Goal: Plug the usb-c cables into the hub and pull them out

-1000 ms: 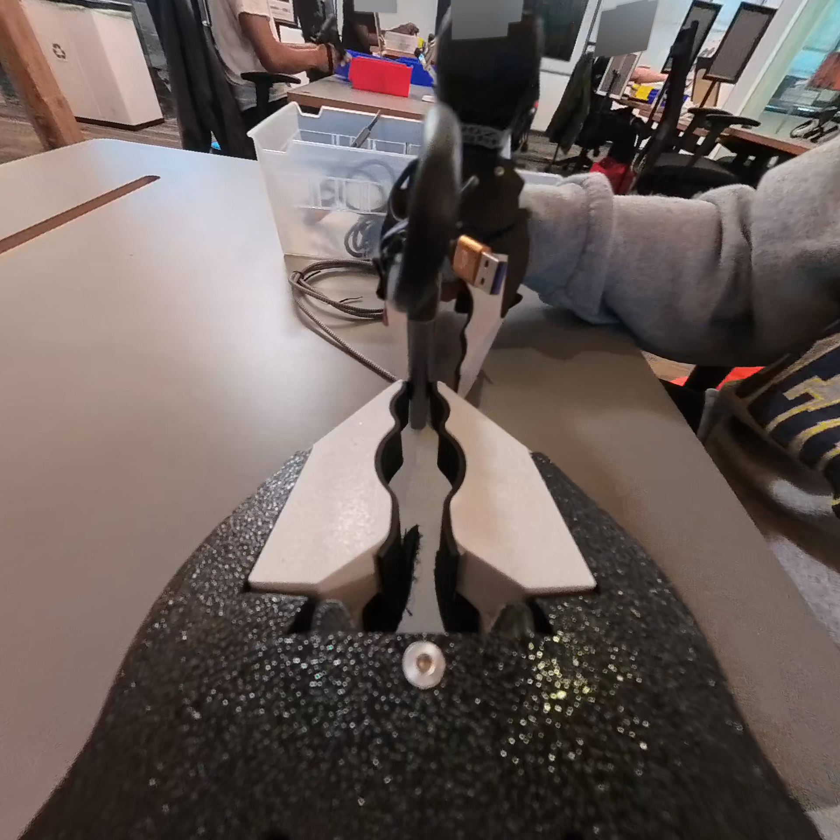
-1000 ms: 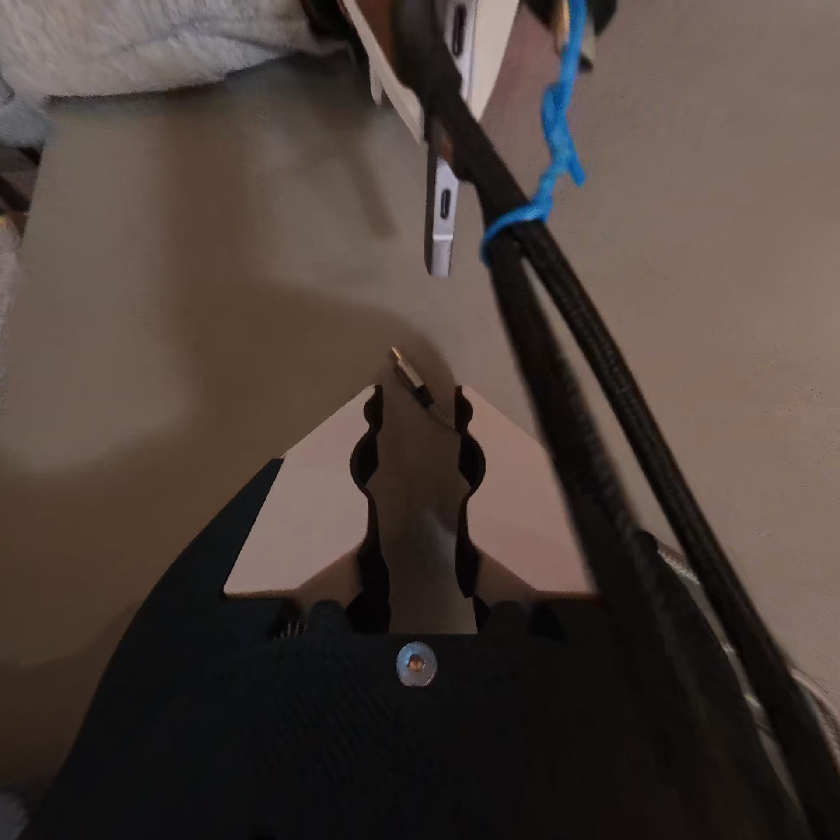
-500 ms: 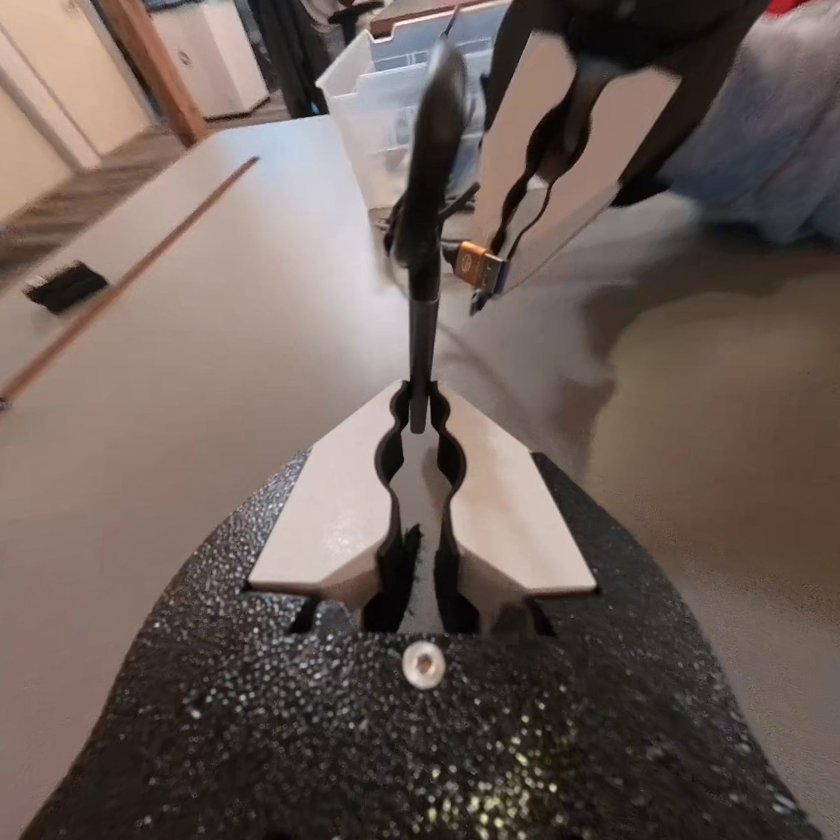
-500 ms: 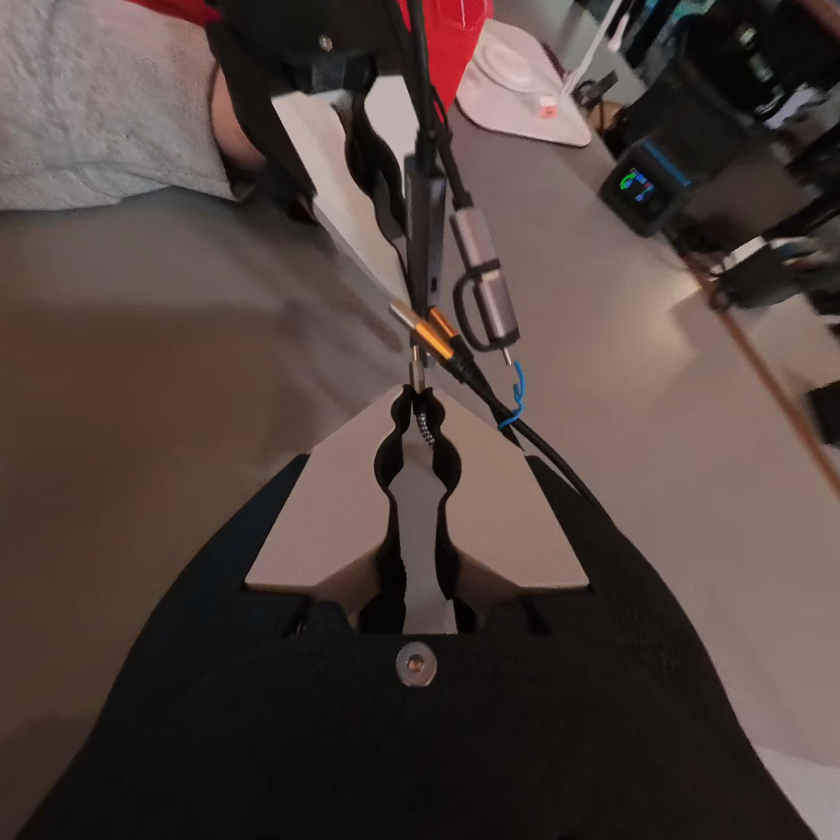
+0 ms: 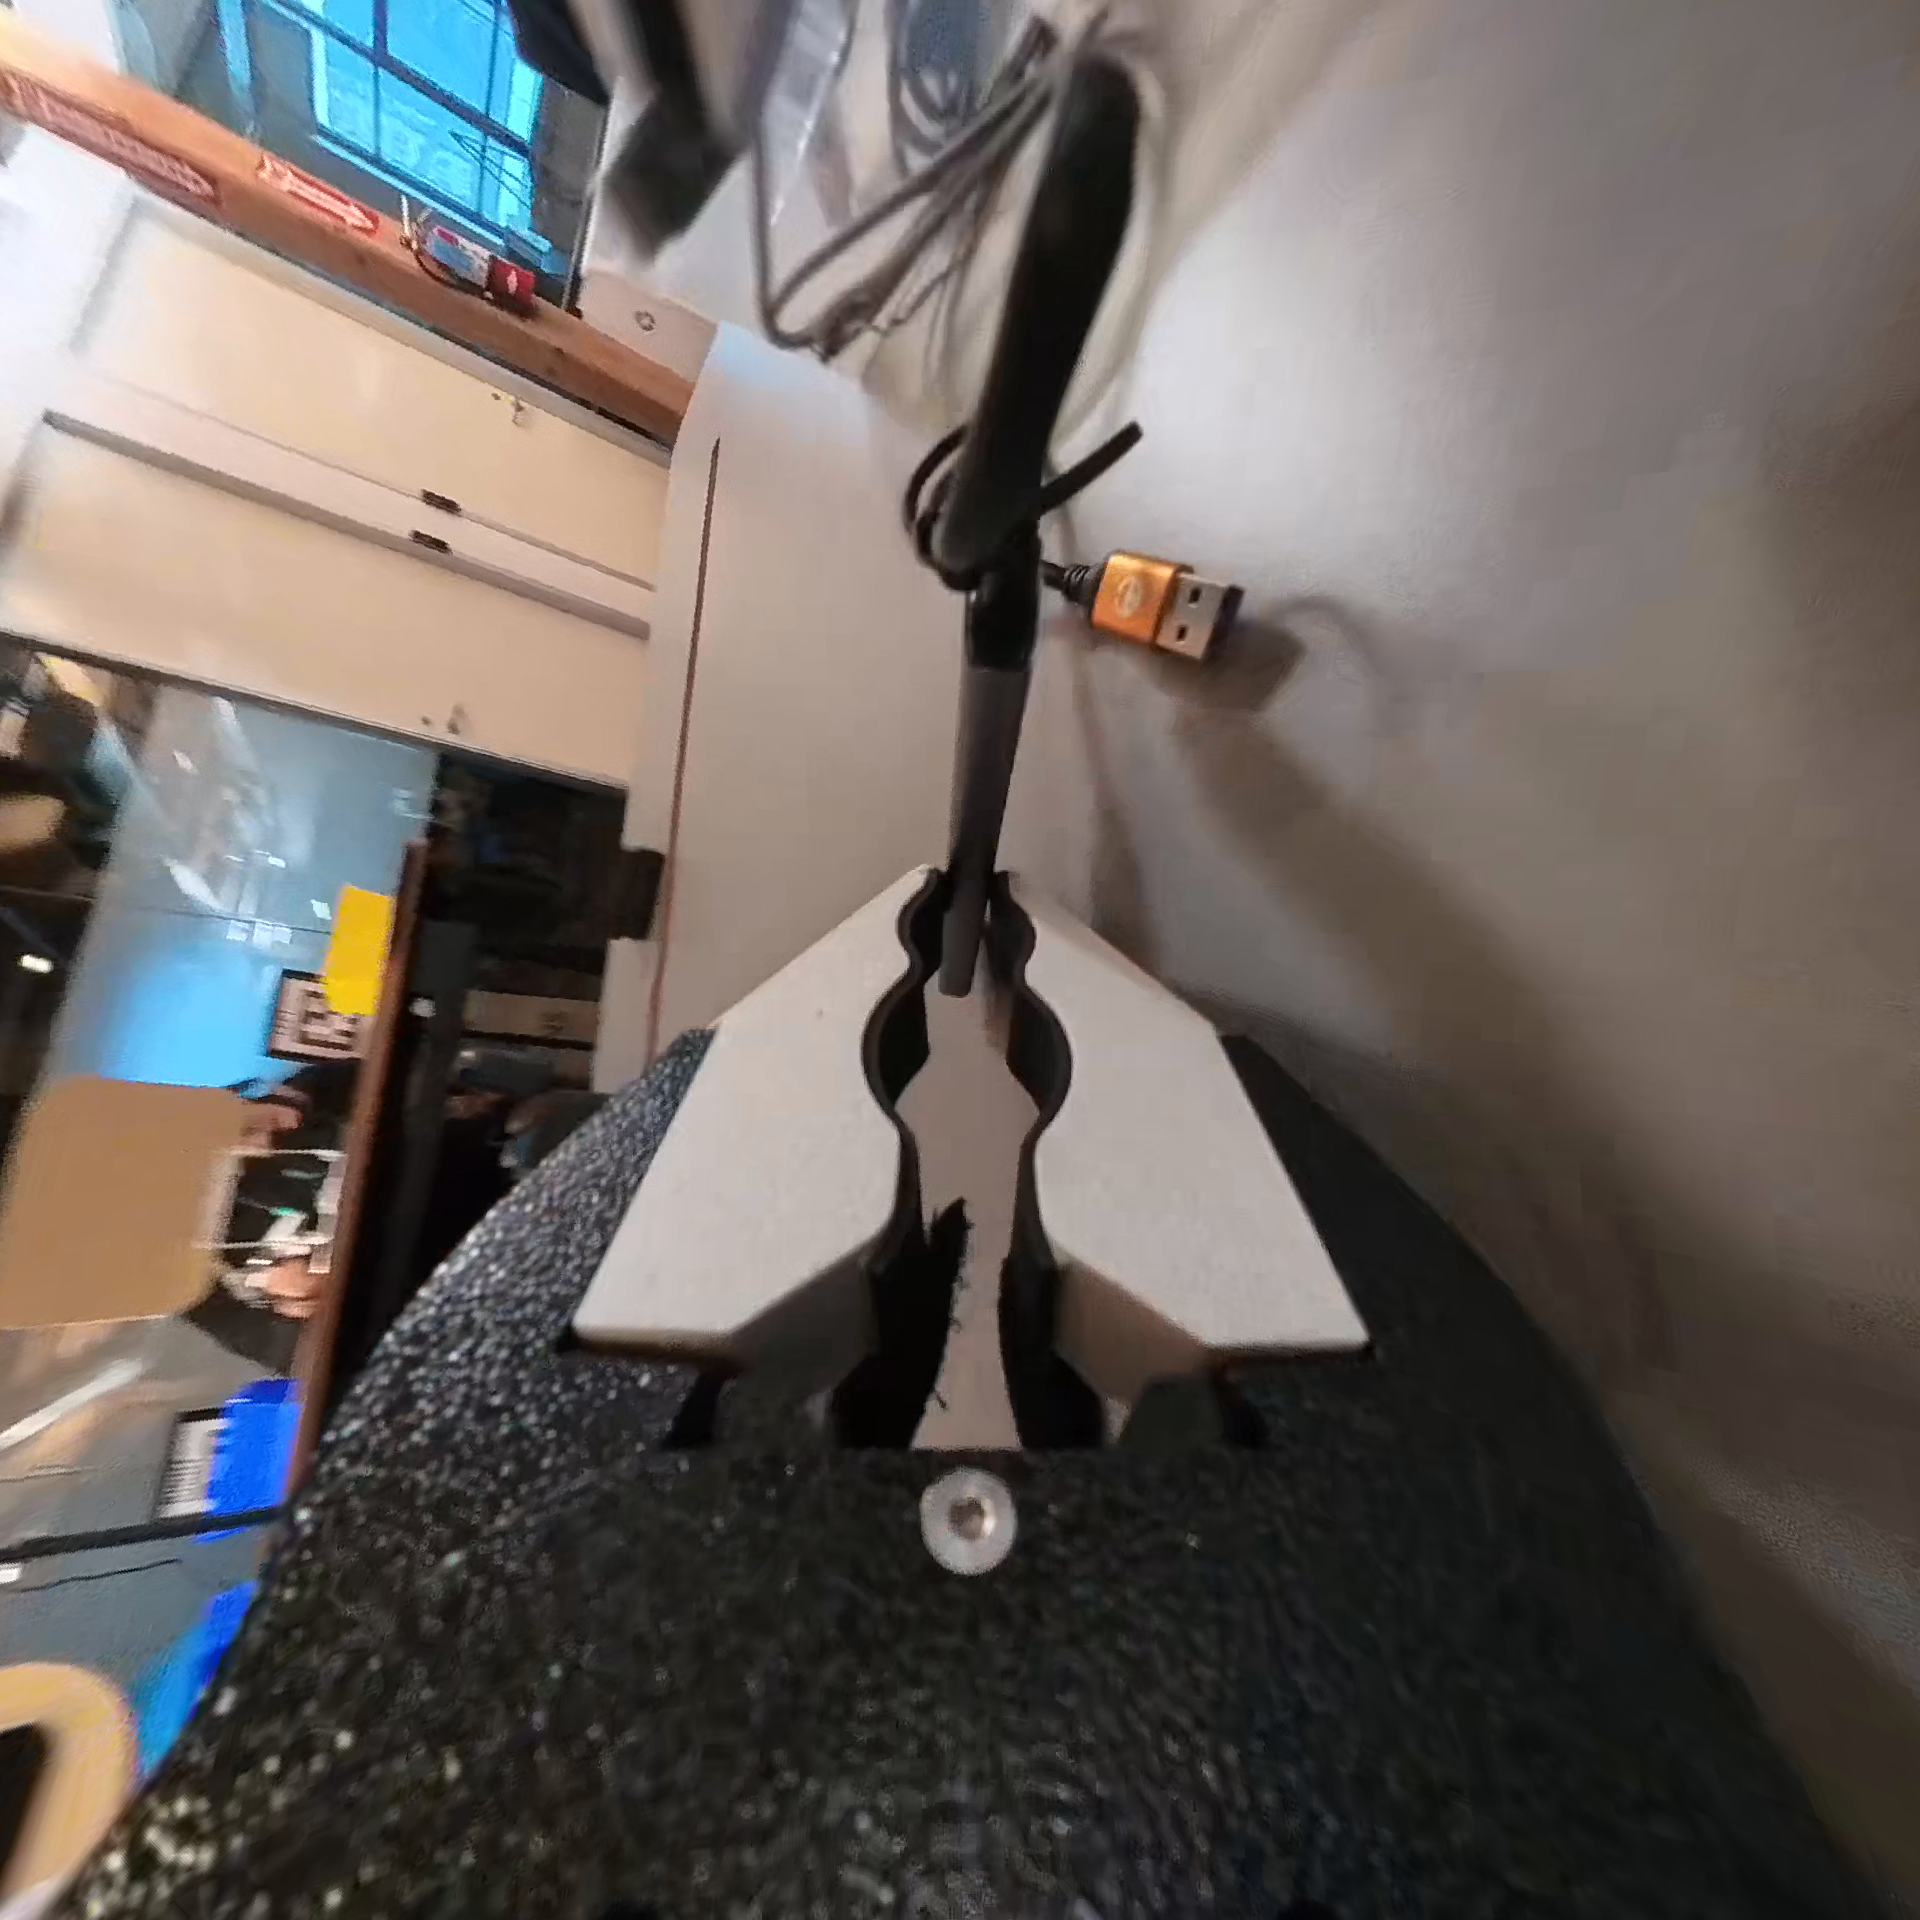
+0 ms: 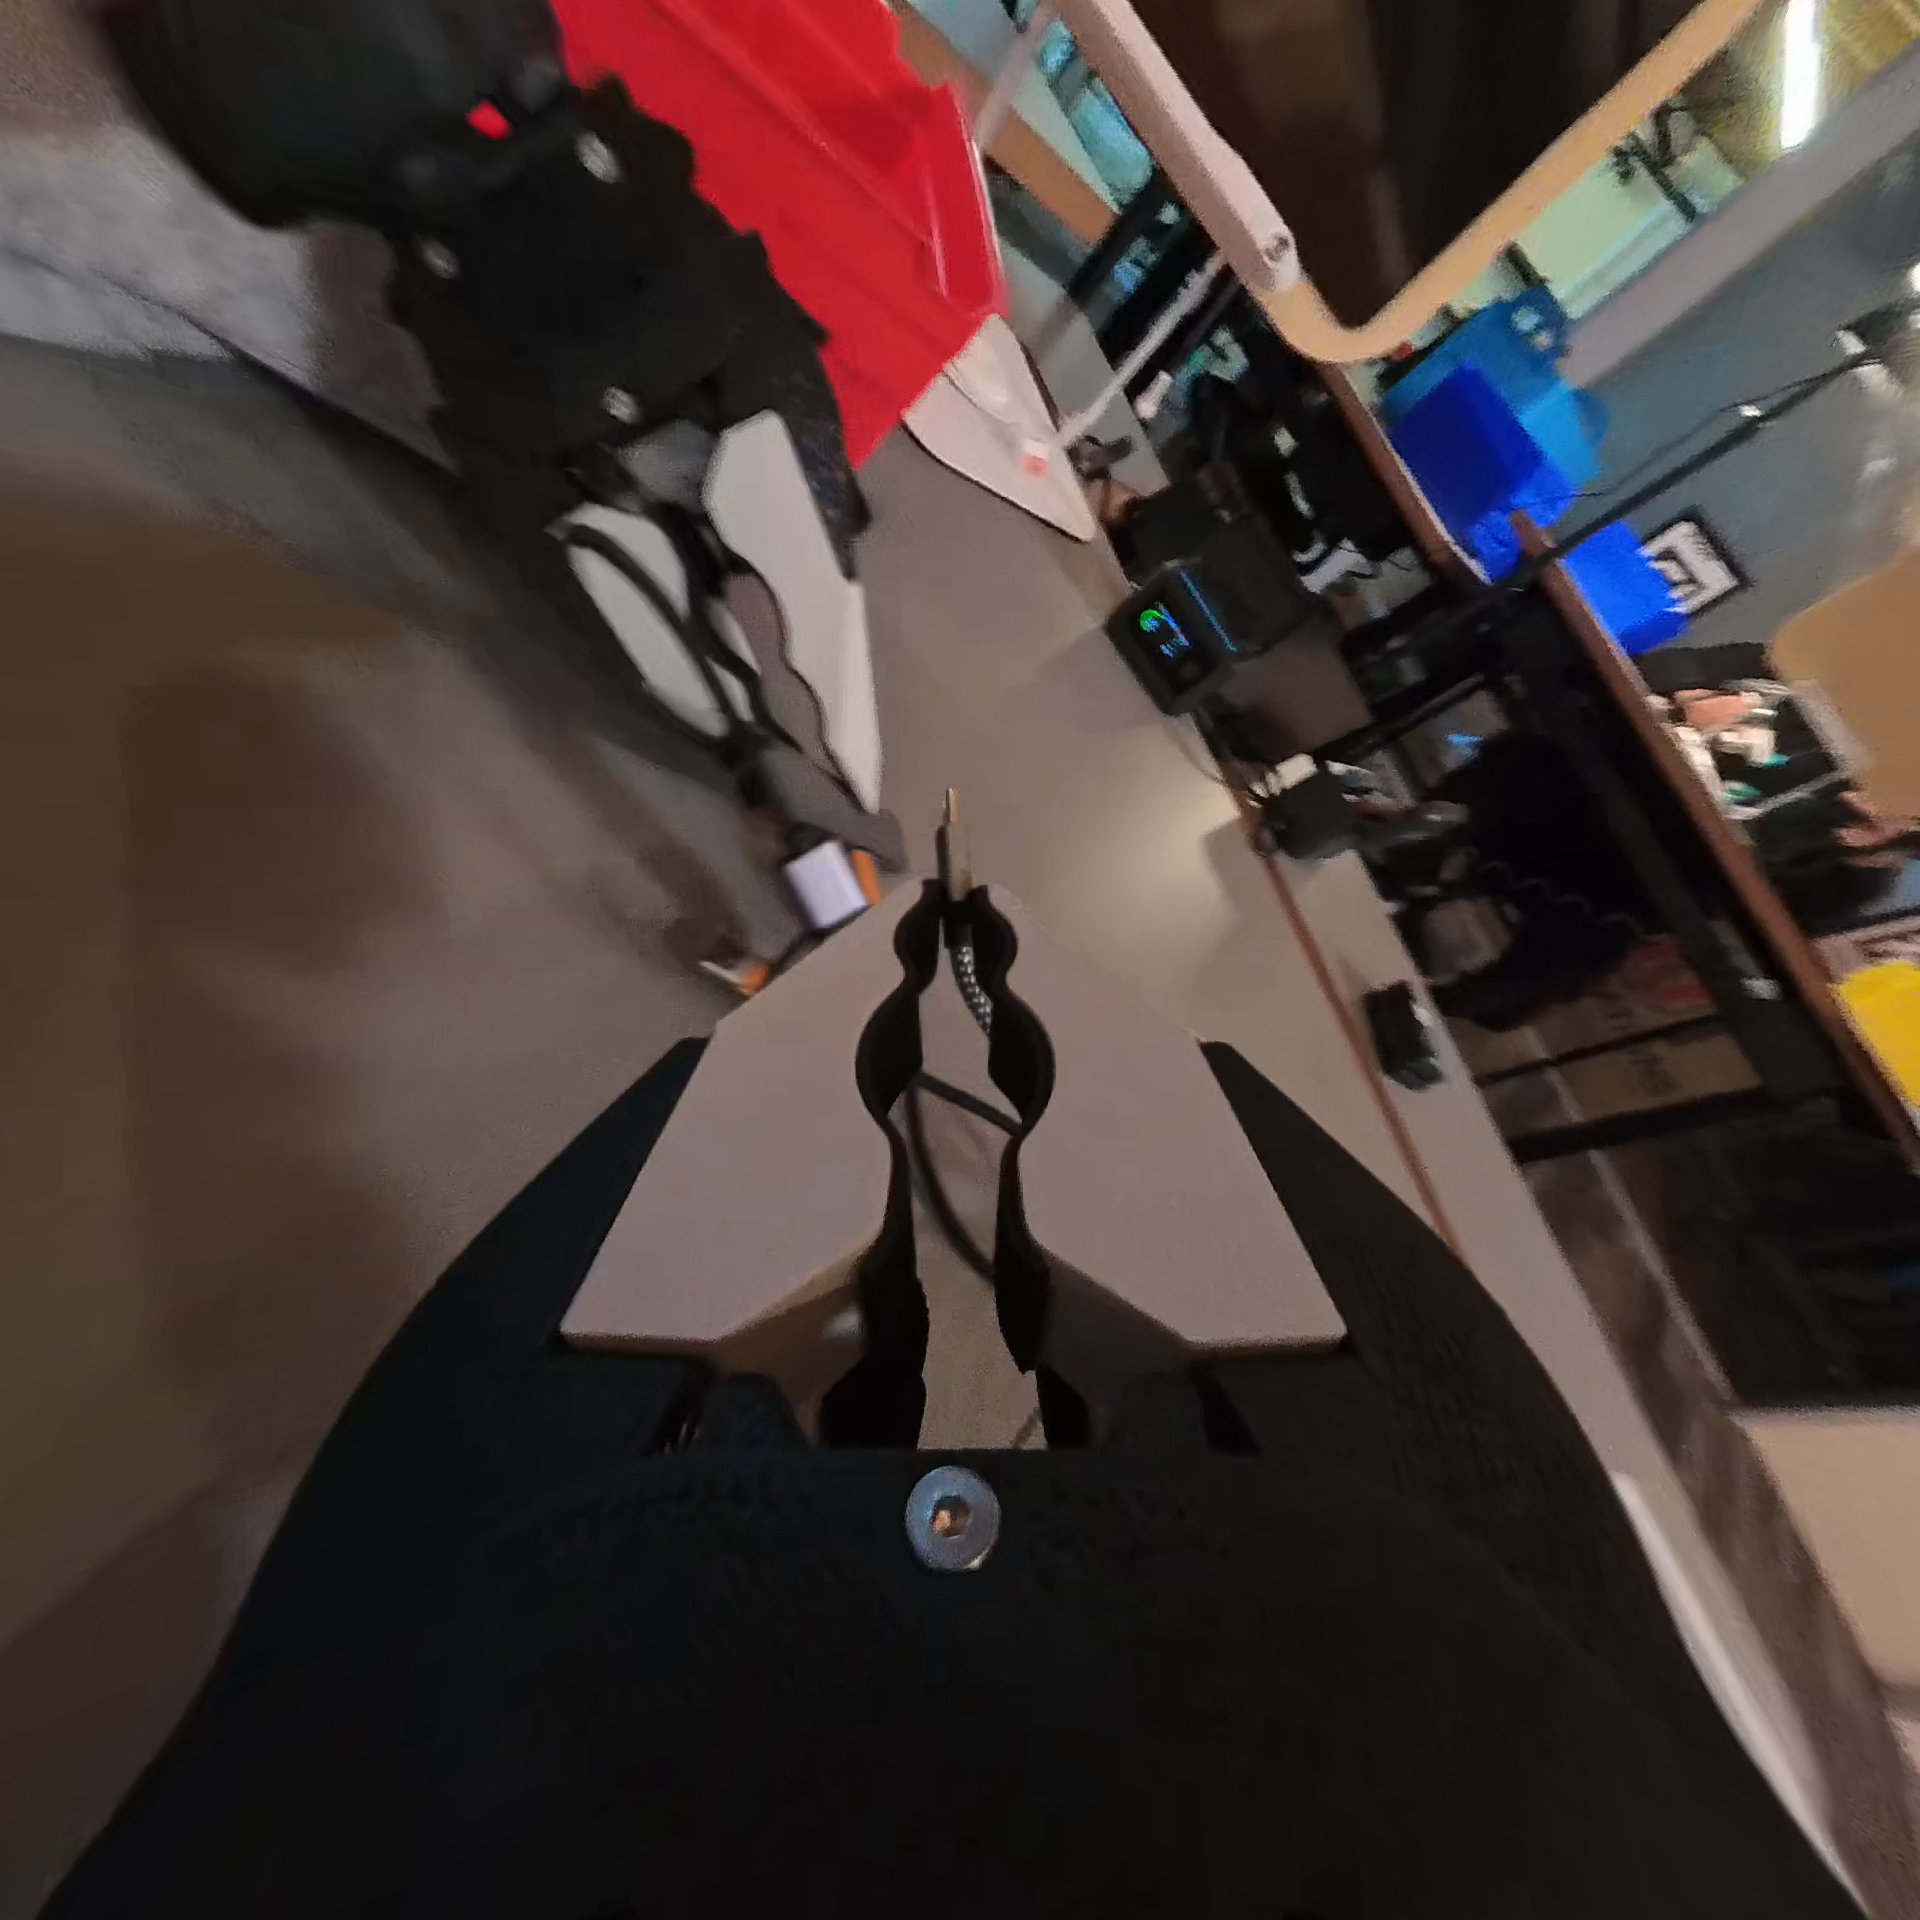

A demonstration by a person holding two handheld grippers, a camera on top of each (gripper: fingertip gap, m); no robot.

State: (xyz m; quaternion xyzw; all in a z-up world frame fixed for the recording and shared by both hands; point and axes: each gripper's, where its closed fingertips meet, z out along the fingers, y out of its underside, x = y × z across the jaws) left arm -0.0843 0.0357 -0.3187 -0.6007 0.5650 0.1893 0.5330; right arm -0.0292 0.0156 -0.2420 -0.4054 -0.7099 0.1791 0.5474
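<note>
My left gripper [image 5: 966,896] is shut on the thin grey hub [image 5: 982,769], seen edge-on and pointing away. The hub's black cable [image 5: 1049,312] runs on from its far end. An orange USB-A plug [image 5: 1153,608] hangs beside it. My right gripper [image 6: 954,896] is shut on a USB-C plug [image 6: 951,836] with a braided cable [image 6: 971,987]; the metal tip sticks out past the fingertips. In the right wrist view the left gripper [image 6: 790,665] is up and to the left with the hub's end [image 6: 868,831] close to the plug, and they do not touch.
The grey table [image 6: 1039,644] tilts steeply in both views. A clear bin with loose cables [image 5: 883,156] is behind the hub. A small black device with a lit screen [image 6: 1174,634], a white pad [image 6: 997,447] and a red object [image 6: 821,156] lie beyond.
My right gripper has closed on the USB-C plug that lay between its open fingers and lifted it. Both views have rolled sharply. The plug now sits just right of the hub's end.
</note>
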